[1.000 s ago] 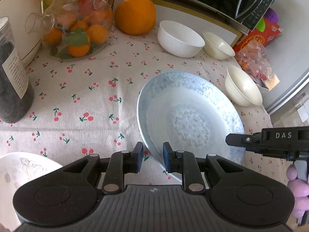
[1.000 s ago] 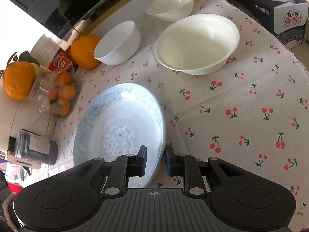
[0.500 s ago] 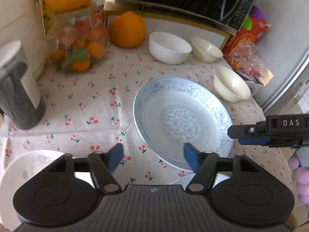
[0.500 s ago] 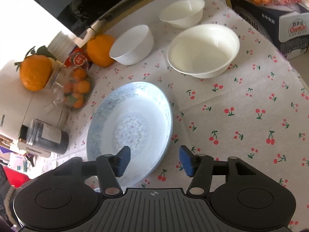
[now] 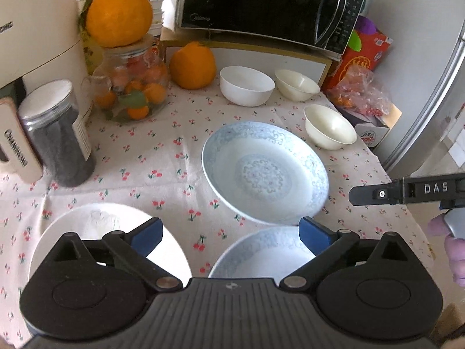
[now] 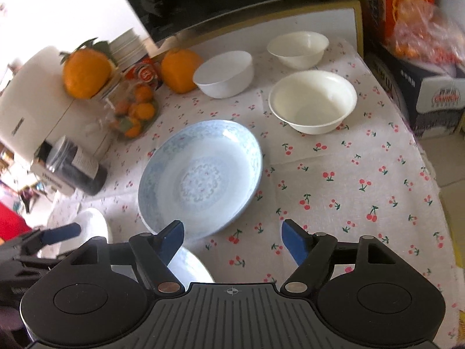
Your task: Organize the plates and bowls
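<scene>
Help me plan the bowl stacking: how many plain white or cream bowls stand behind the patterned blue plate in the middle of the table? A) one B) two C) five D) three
D: a white bowl and two cream bowls stand beyond the blue plate.

A table covered with a cherry-print cloth [image 5: 145, 171]. A blue-patterned plate [image 5: 265, 171] lies near its middle, with a second patterned plate [image 5: 261, 250] and a white plate [image 5: 87, 226] nearer the camera. Three white bowls [image 6: 312, 100], a dark jar [image 5: 56, 133], a fruit jar [image 5: 132, 87] and an orange [image 5: 192, 65] stand behind.
</scene>
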{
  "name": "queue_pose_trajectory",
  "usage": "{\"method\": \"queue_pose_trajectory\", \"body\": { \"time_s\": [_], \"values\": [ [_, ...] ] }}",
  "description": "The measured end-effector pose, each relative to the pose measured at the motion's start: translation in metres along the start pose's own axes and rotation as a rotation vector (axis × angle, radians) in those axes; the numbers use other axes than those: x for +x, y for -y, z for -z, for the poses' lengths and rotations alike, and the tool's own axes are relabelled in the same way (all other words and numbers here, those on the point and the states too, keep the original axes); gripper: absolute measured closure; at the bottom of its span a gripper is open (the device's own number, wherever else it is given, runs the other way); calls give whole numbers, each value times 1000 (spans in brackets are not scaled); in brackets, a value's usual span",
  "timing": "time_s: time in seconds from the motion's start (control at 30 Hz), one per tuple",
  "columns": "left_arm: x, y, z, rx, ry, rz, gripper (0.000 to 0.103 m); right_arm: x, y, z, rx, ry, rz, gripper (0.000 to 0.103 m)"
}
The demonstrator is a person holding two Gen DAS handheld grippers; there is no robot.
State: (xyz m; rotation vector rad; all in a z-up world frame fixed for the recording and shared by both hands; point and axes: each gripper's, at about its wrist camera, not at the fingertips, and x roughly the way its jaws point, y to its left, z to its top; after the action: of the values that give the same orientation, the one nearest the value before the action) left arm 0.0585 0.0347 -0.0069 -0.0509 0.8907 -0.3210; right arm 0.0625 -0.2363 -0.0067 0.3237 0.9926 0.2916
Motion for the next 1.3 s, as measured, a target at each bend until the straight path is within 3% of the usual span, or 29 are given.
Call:
{"method": "queue_pose_trajectory", "body": {
  "time_s": [0.3,0.67,0.93,1.13,1.3],
  "values": [
    [-18,-1,18,1,-50,-23,1,-13,-13,18,-65,6,-1,23],
    [-24,9,51,46,-106,40,1,-13,-18,37,-122,0,-4,20],
    [-16,14,67,23,-177,95,1,-8,-20,48,-138,-24,-7,19],
    [-11,14,74,7,-206,99,8,3,-21,54,-127,-64,-22,19],
    [-4,6,78,-60,-228,122,19,12,-20,58,-103,-95,-45,19]
  ]
}}
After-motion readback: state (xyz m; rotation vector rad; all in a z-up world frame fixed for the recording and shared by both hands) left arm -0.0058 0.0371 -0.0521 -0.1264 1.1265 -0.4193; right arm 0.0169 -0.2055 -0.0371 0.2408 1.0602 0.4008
